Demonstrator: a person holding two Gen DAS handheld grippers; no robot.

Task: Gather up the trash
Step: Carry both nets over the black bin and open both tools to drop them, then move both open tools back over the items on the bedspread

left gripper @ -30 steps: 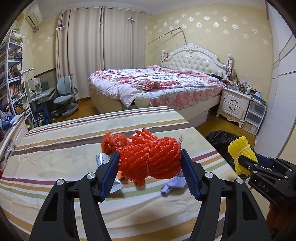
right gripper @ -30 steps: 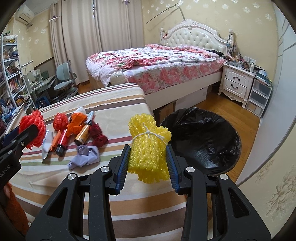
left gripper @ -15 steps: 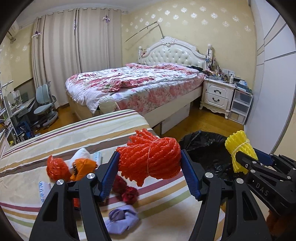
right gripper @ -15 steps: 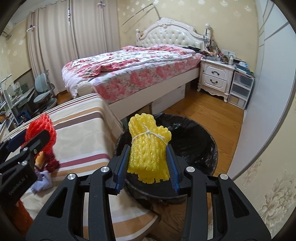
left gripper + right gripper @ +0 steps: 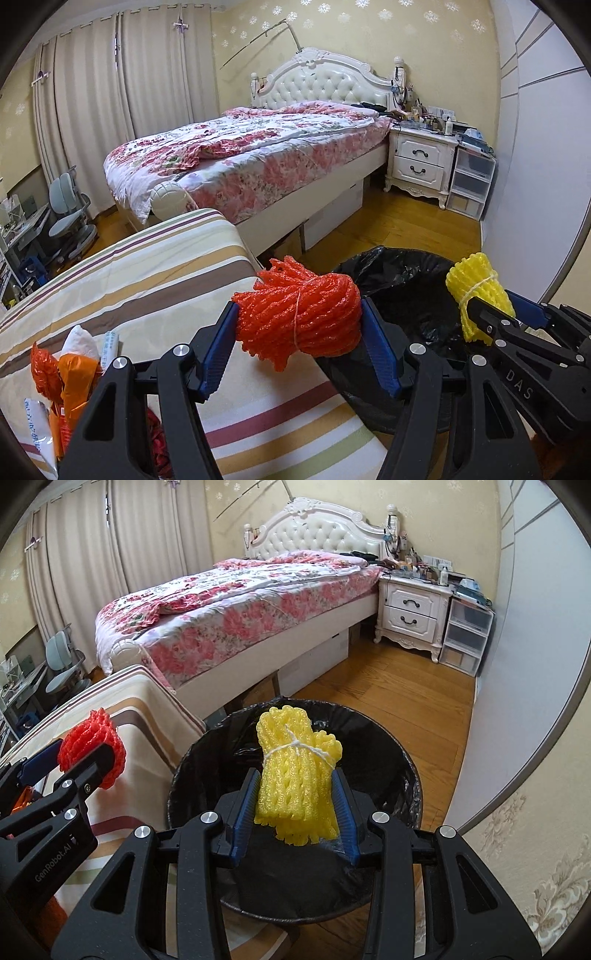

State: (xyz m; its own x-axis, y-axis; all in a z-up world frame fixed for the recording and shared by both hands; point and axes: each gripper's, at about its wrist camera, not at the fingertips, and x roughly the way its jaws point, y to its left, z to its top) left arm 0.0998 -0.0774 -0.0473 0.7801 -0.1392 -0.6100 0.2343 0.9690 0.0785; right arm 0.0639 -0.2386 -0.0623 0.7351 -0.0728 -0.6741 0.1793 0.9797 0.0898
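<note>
Partly hidden trash bin (image 5: 402,291), leftover litter (image 5: 70,373) cropped behind left tongs (image 5: 299,332)

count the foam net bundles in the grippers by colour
red foam net bundle, in the left gripper: 1
yellow foam net bundle, in the right gripper above the black-lined bin: 1
total: 2

I see an orange-red foam-net bundle (image 5: 299,314) tied with pale string and a yellow foam-net bundle (image 5: 297,775) tied with white string. Round bin's plastic liner (image 5: 369,738) is black, tablecloth (image 5: 147,280) striped cream, tan, brown and maroon, bedspread (image 5: 236,602) pink floral.
</note>
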